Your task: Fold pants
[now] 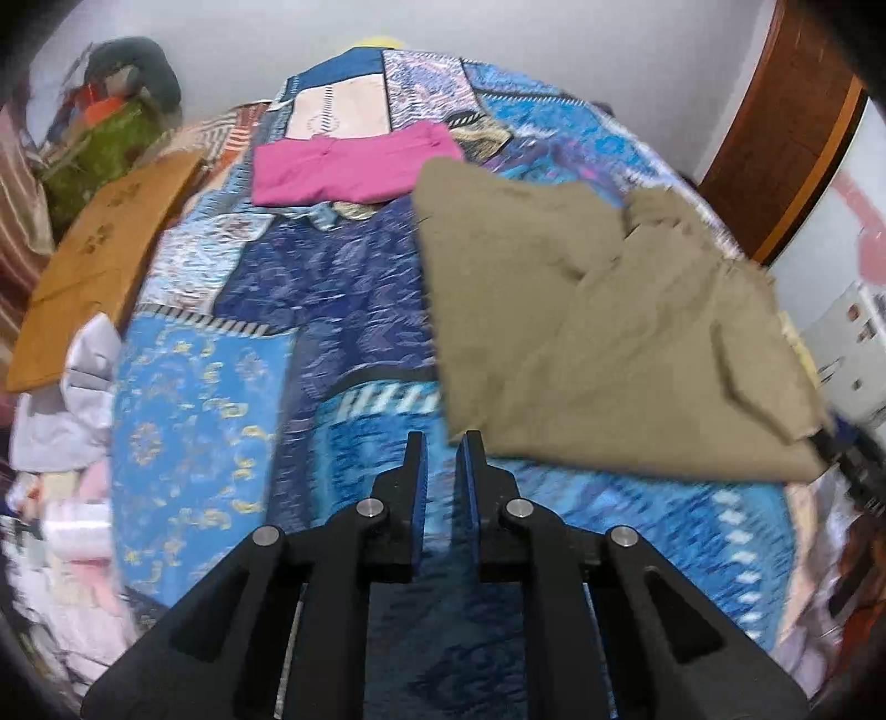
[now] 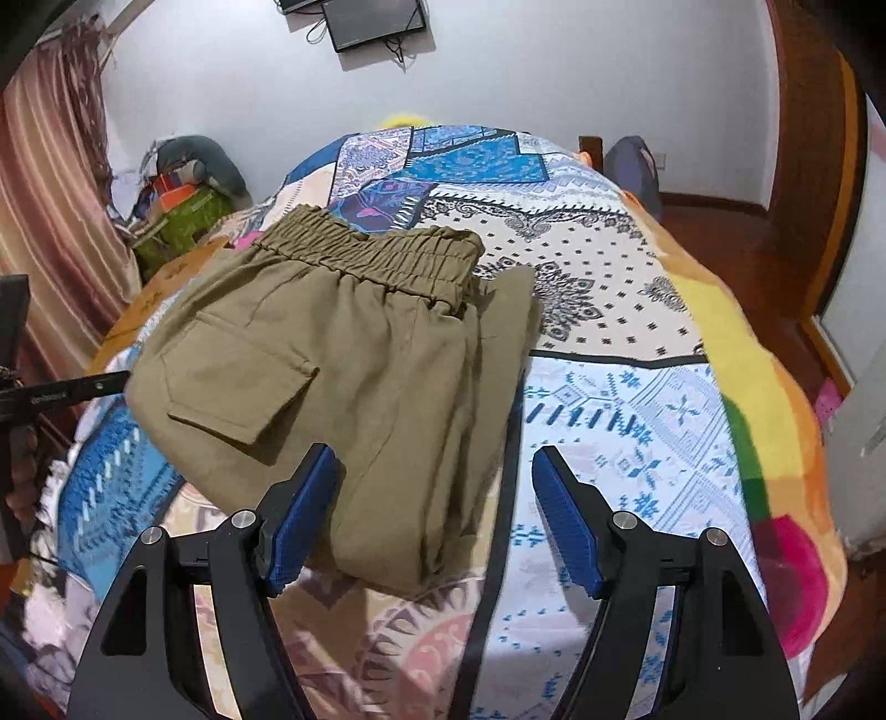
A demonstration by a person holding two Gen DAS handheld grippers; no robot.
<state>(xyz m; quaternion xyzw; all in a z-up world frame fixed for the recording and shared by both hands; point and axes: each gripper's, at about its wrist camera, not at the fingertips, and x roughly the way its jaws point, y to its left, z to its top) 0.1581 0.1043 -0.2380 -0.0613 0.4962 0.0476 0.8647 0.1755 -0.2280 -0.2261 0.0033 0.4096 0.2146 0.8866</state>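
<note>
My pants [image 2: 354, 365] lie on the bed [image 2: 637, 387], folded into a thick olive bundle, elastic waistband at the far end and a flapped pocket [image 2: 238, 382] facing up on the left side. My right tongs [image 2: 434, 465] hang just above the near end of the bundle, spread wide, blue pads showing; the left pad [image 2: 302, 515] sits over the cloth's near edge, the right pad [image 2: 567, 526] over bare bedspread, and nothing is pinched between them. Whether the left pad touches the cloth I cannot tell. One leg edge pokes out on the right of the bundle, beside the waistband. Over in the left view, the picture is smeared with blur. My left tongs [image 1: 444, 443] are nearly pressed together, only a narrow slit between the blue pads, gripping nothing, hovering over the blue patchwork just beside the near left corner of the pants [image 1: 598, 332]. The pants fill the right half of that view, wrinkled, with their far right corner near the bed edge. Beyond them lies a pink garment [image 1: 354, 166], folded flat, well apart from my tongs. A brown board [image 1: 105, 260] rests along the left side of the bed, and a heap of pale laundry [image 1: 61, 432] sits near it. A dark screen [image 2: 374, 19] hangs on the far wall, cables dangling beneath.
</note>
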